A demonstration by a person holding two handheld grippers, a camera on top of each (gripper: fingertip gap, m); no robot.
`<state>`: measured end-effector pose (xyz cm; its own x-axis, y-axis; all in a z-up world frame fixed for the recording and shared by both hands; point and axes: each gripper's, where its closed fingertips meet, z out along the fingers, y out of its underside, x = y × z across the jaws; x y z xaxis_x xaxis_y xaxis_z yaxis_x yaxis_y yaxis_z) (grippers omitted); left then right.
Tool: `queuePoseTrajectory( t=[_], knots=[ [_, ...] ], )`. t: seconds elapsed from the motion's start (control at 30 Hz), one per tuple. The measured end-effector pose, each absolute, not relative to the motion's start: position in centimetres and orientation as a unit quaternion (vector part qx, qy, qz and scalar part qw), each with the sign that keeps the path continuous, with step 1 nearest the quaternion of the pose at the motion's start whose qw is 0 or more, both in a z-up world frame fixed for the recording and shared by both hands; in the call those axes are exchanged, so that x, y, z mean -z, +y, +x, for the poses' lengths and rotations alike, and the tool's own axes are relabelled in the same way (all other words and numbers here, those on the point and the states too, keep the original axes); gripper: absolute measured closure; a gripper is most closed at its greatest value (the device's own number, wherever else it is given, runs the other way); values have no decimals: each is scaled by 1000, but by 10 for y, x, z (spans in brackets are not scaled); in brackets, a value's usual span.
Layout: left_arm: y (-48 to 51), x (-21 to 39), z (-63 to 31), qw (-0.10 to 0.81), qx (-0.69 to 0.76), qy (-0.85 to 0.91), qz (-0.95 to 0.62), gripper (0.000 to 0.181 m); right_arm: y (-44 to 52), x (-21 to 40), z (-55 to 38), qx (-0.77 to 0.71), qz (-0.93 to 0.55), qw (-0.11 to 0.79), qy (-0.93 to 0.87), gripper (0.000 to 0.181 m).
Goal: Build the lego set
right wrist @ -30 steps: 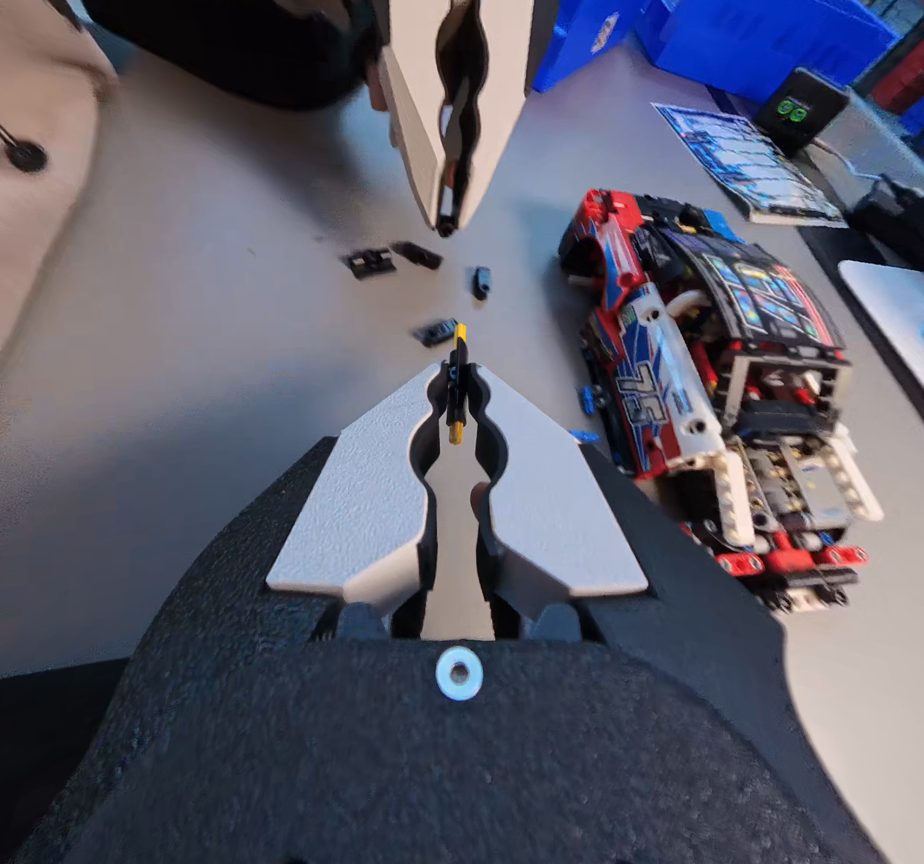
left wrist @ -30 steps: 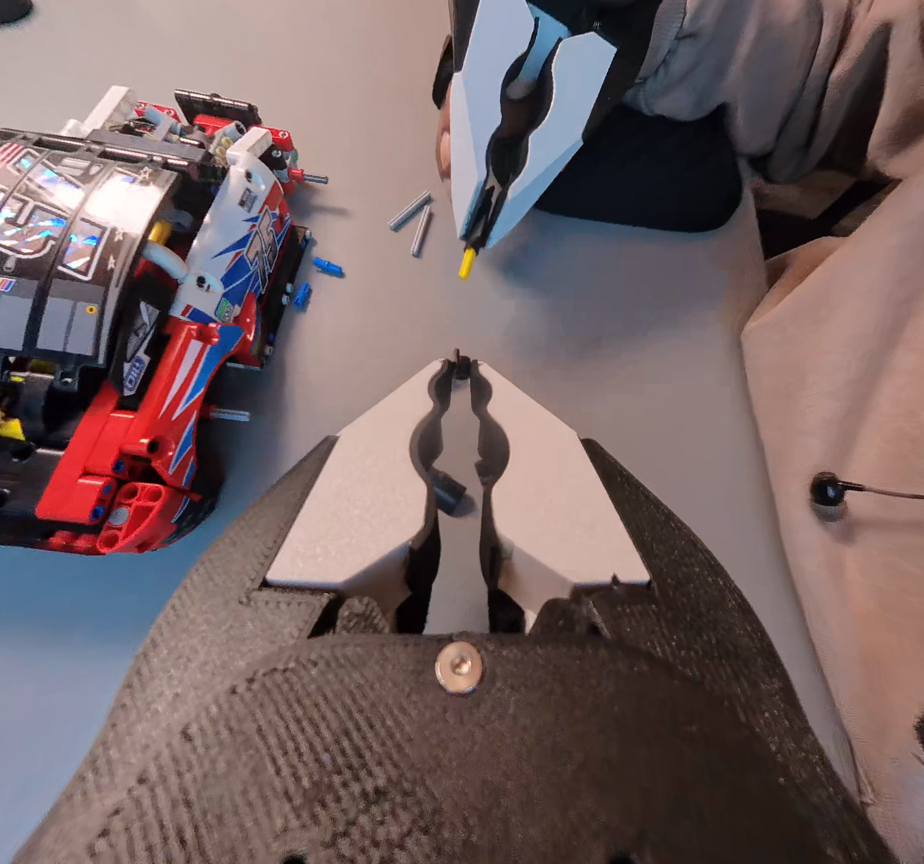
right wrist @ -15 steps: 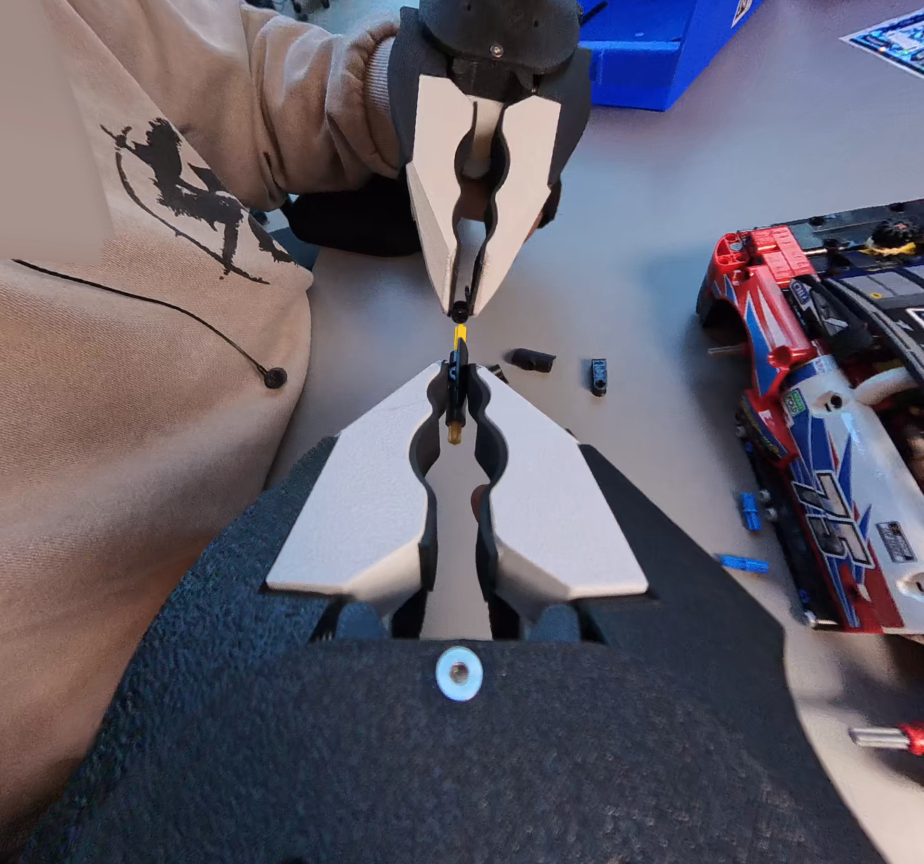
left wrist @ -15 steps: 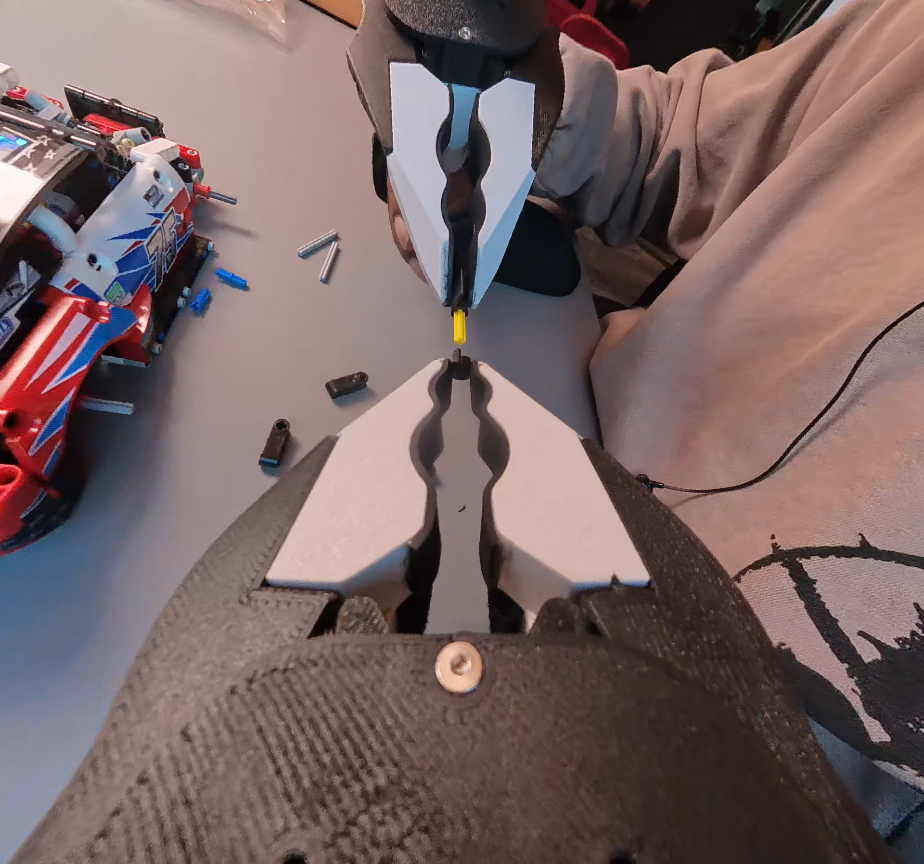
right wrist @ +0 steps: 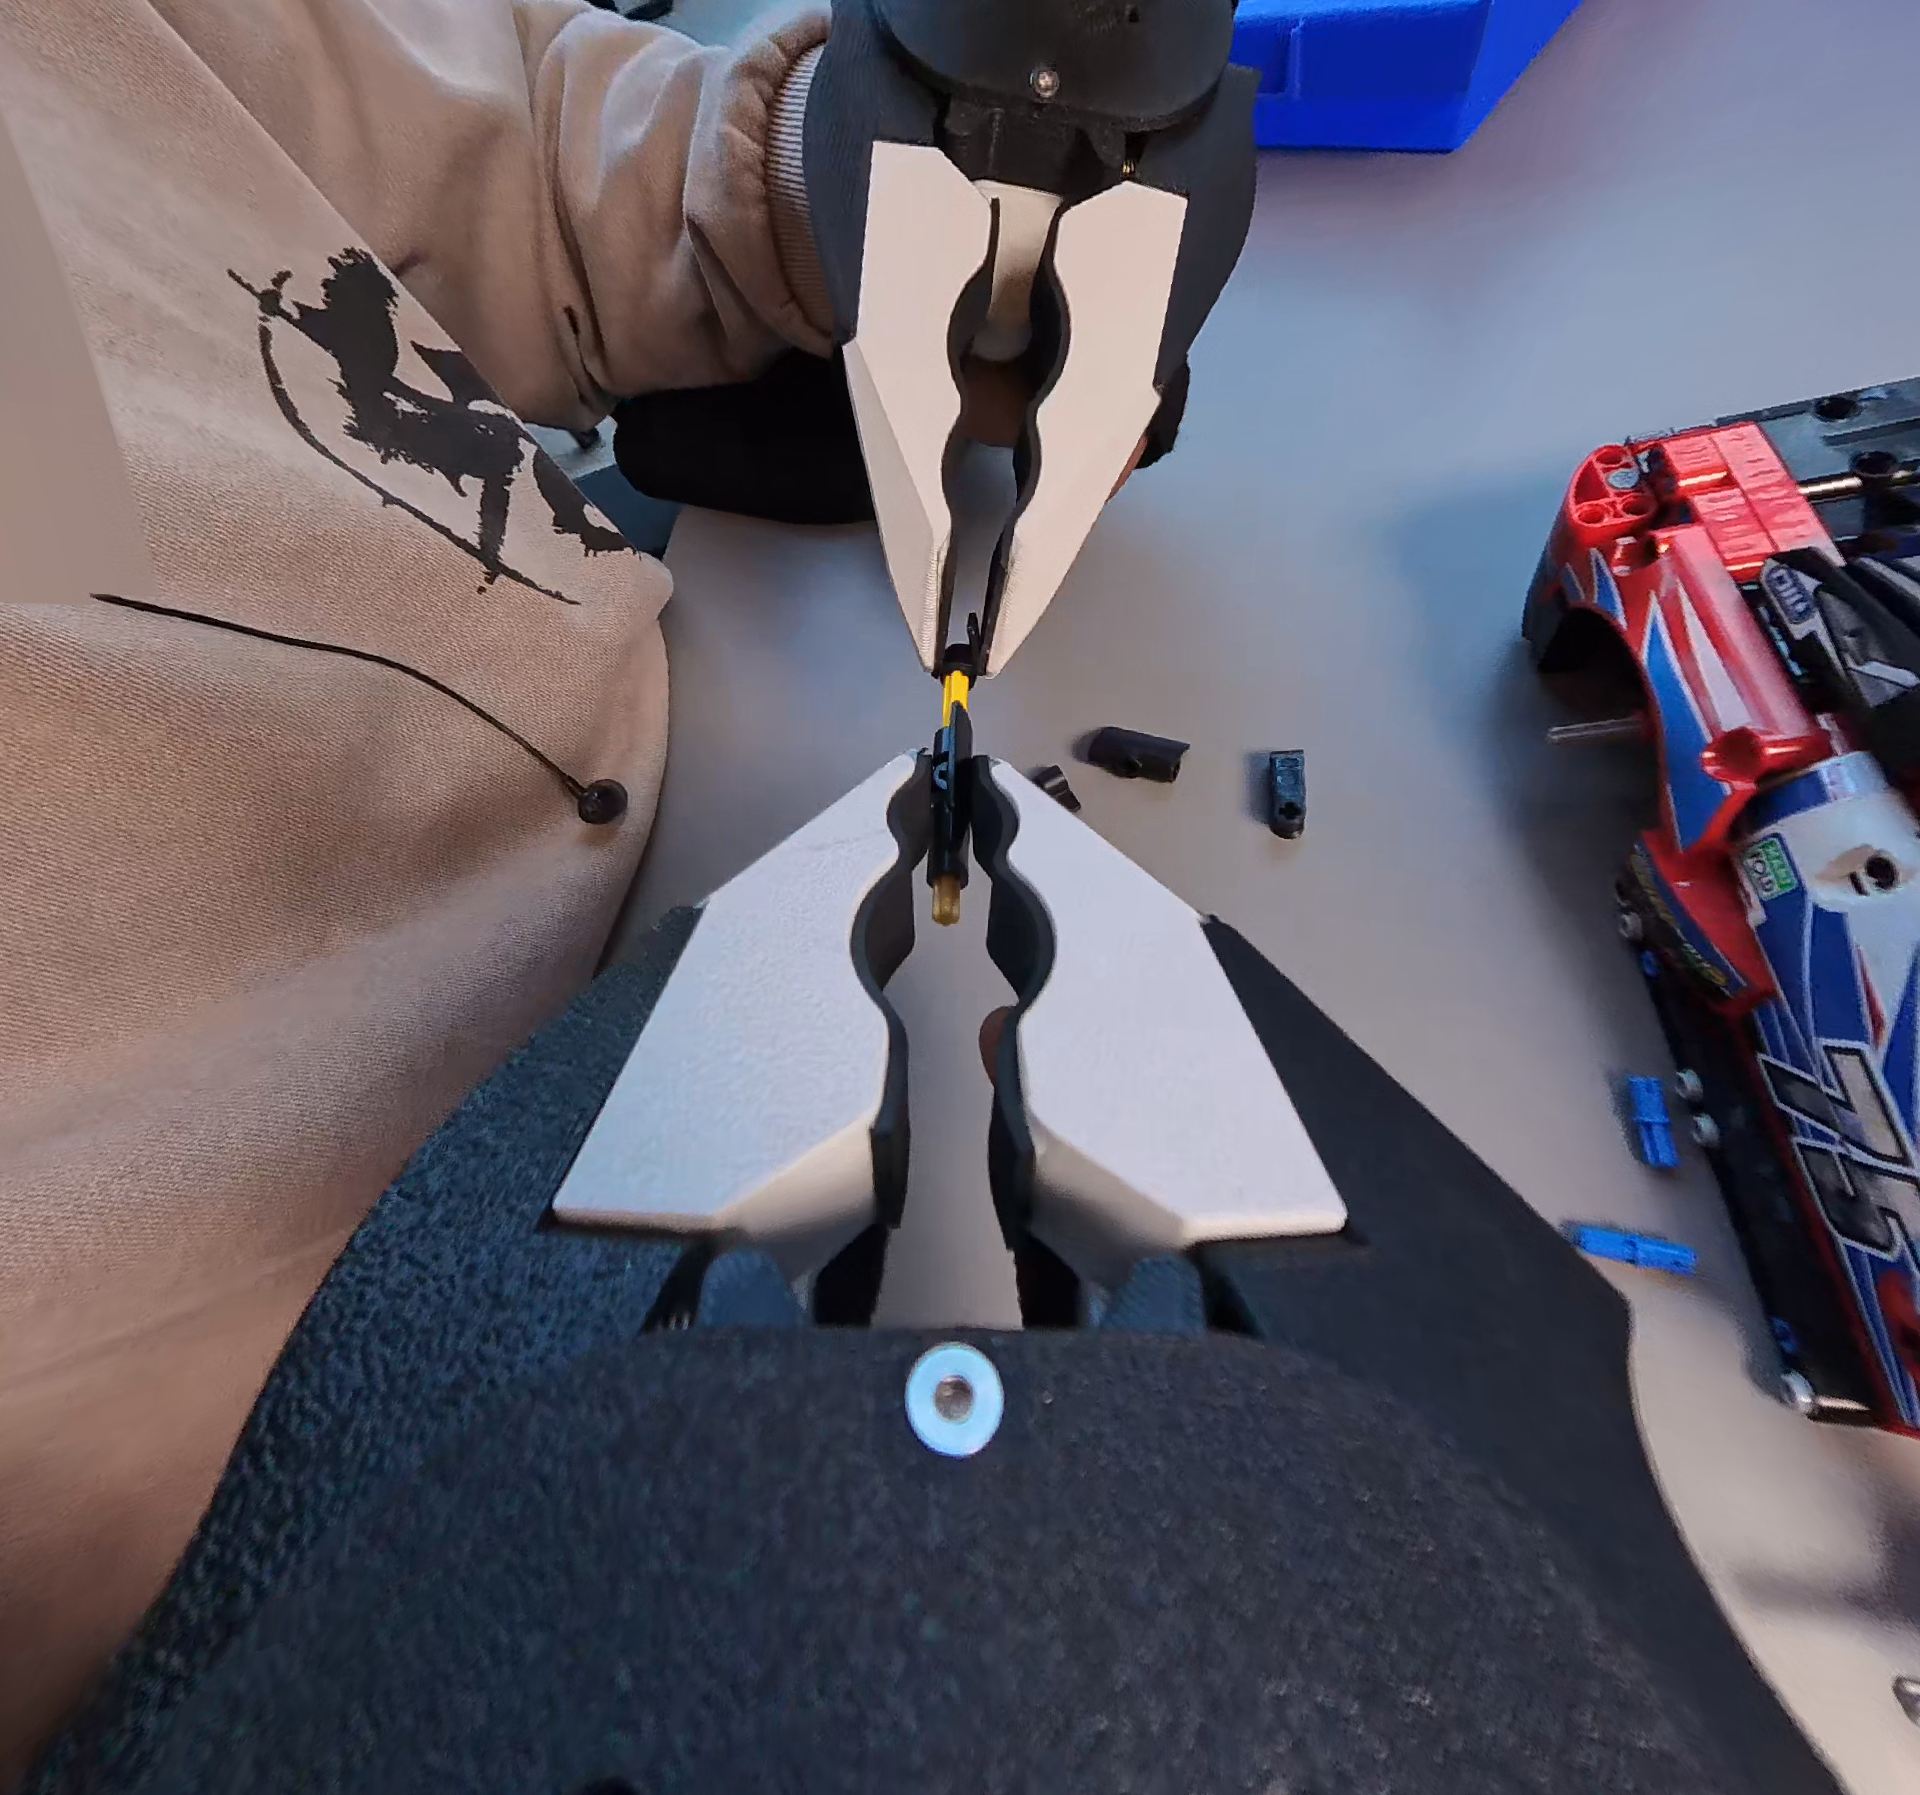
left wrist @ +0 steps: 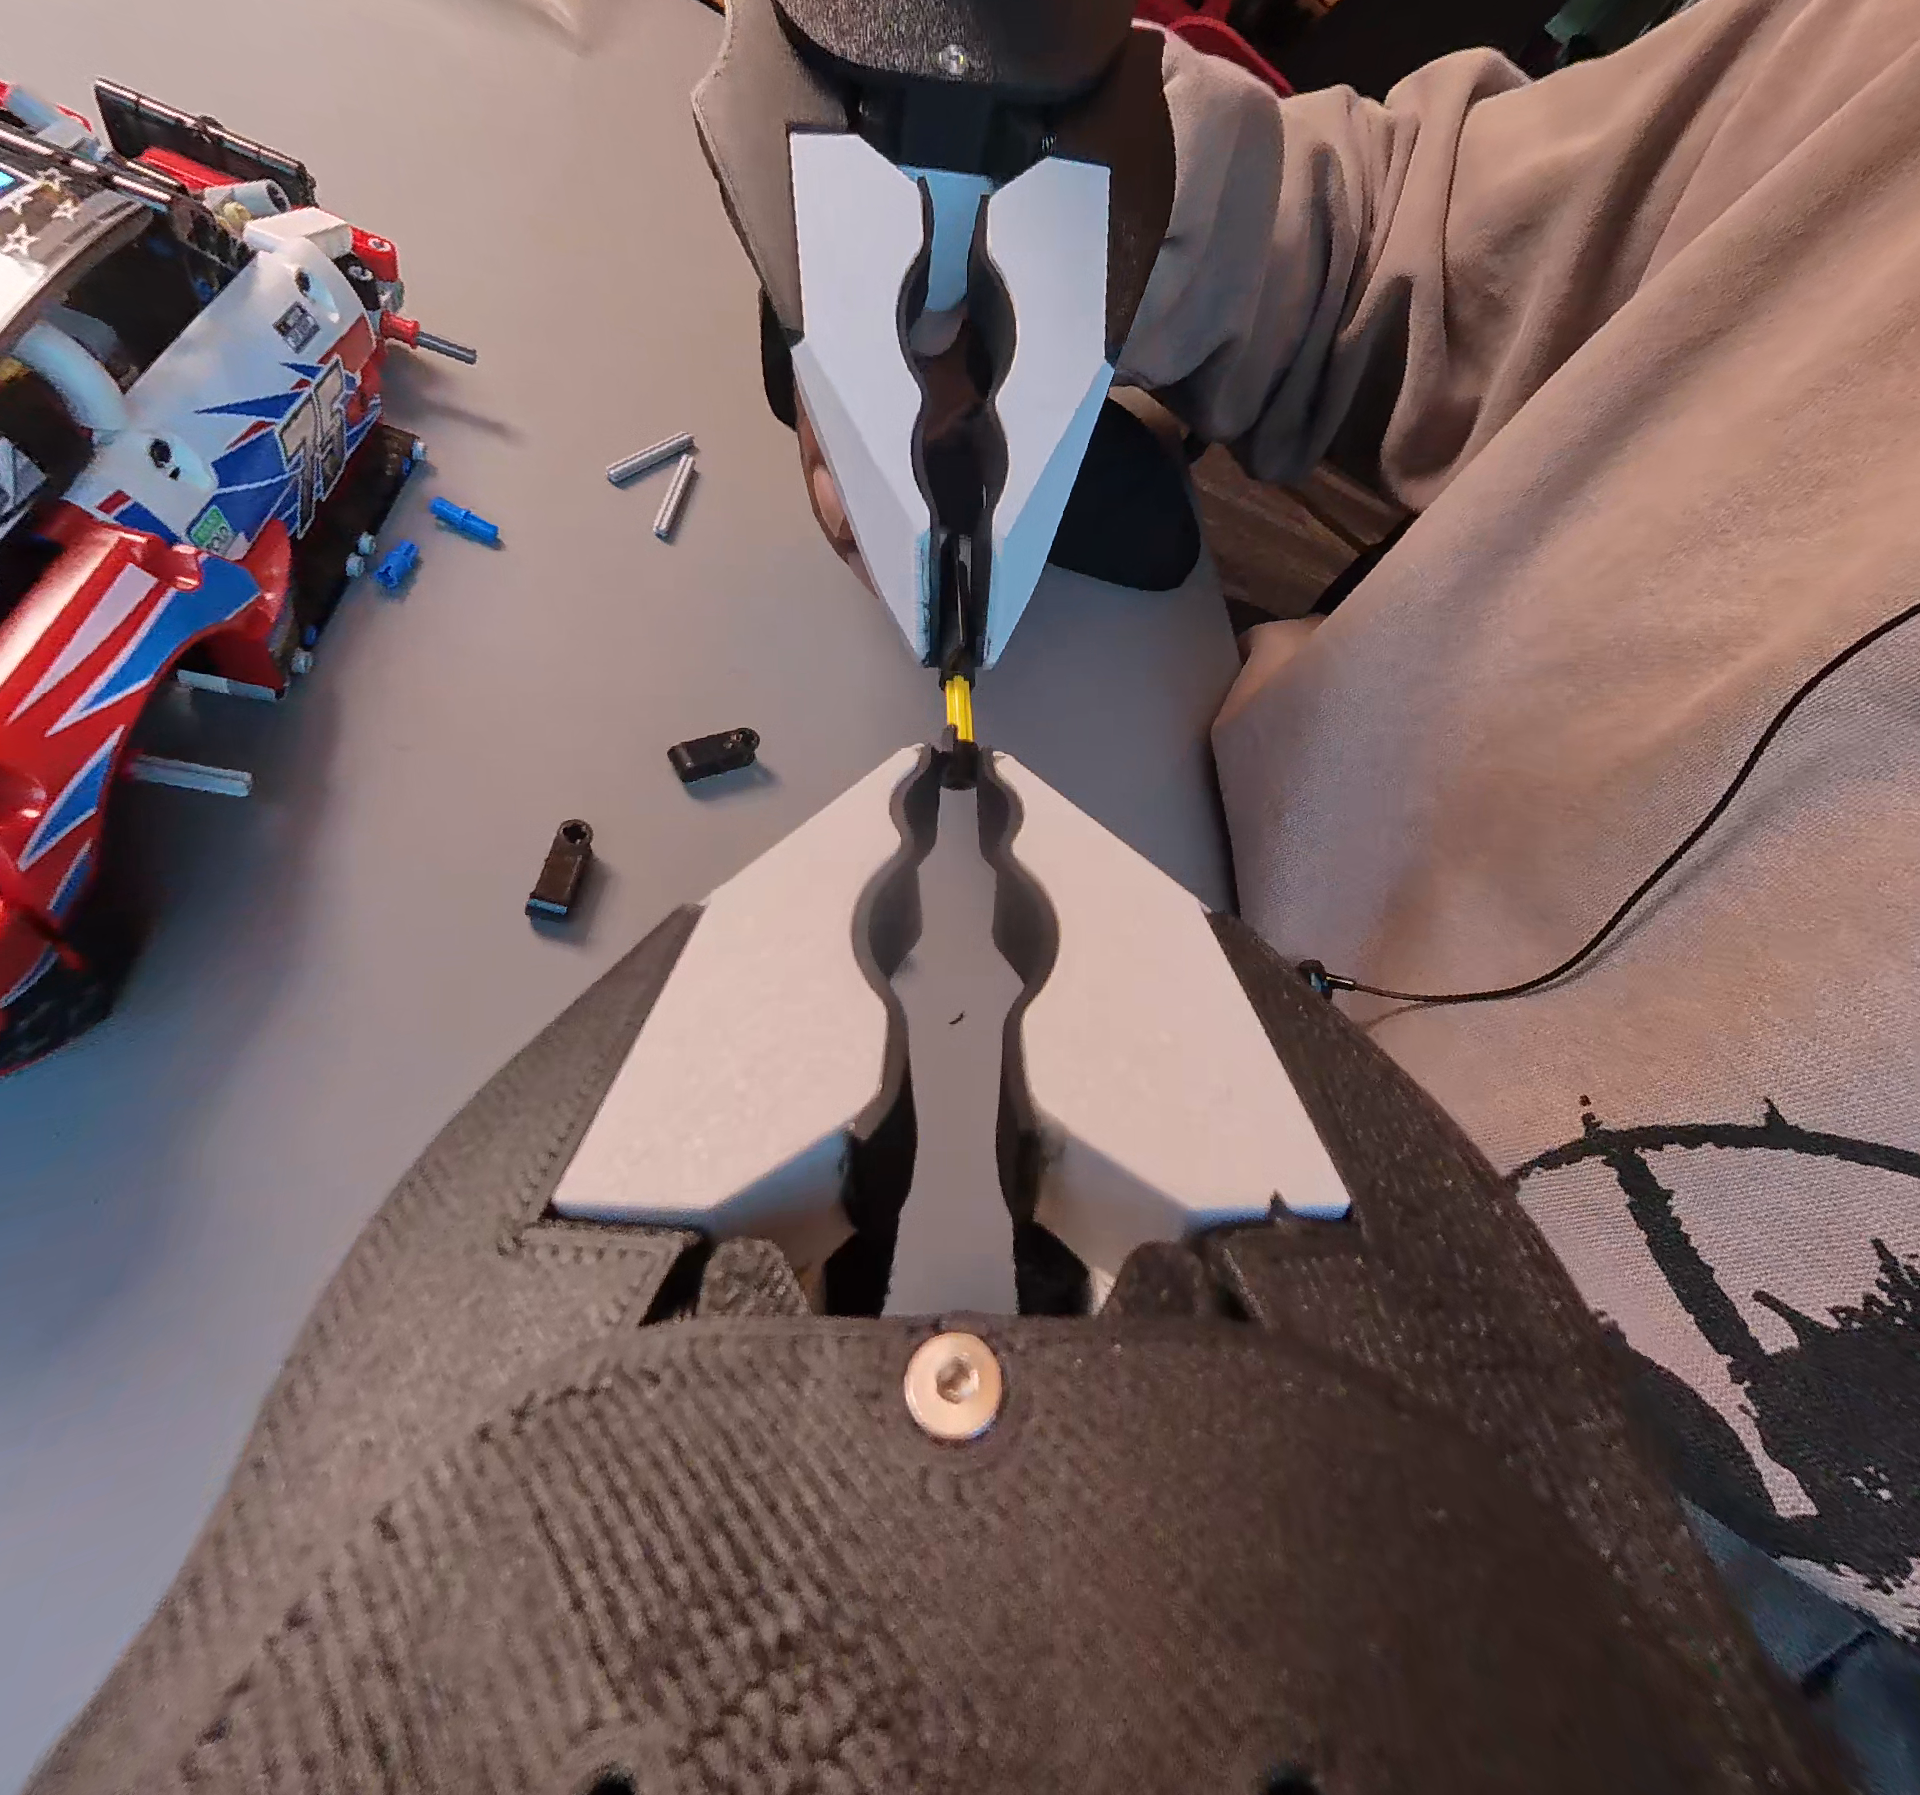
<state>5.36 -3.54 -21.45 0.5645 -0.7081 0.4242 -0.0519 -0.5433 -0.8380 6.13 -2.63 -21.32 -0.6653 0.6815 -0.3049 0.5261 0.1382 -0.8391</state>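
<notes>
My right gripper (right wrist: 948, 771) is shut on a black connector (right wrist: 948, 815) with a yellow axle (right wrist: 954, 698) running through it. My left gripper (left wrist: 956, 763) is shut on a small black piece (left wrist: 954, 771) at its tips. The two grippers face each other tip to tip above the table. The yellow axle (left wrist: 957, 706) bridges the gap and its end meets the black piece. The right gripper (left wrist: 956, 654) shows at the top of the left wrist view, and the left gripper (right wrist: 961, 659) at the top of the right wrist view. The red, white and blue lego car (left wrist: 208, 498) (right wrist: 1766, 810) lies to the side.
Loose on the grey table are two black connectors (left wrist: 714, 753) (left wrist: 564, 867), two grey axles (left wrist: 649, 457) and blue pins (left wrist: 464, 519) (right wrist: 1650, 1122). A blue bin (right wrist: 1403, 31) stands at the back. The person's beige sweatshirt (left wrist: 1558, 602) is close alongside. Both grippers' tips are close together, under 4 cm apart.
Both grippers have swung to face each other and closed the gap. The yellow axle's tip, apart from the left gripper's black piece before, now meets it.
</notes>
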Motion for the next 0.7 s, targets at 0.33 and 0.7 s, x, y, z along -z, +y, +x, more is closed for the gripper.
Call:
queuePoseTrajectory(
  t=[0.33,0.7],
  knots=[
    [-36,227,56,407,331,273,-806,176,-28,224,63,-457,-432,64,-775,177],
    [-39,222,57,452,306,258,-797,177,-32,222,63,-477,-462,84,-743,178]
  ],
)
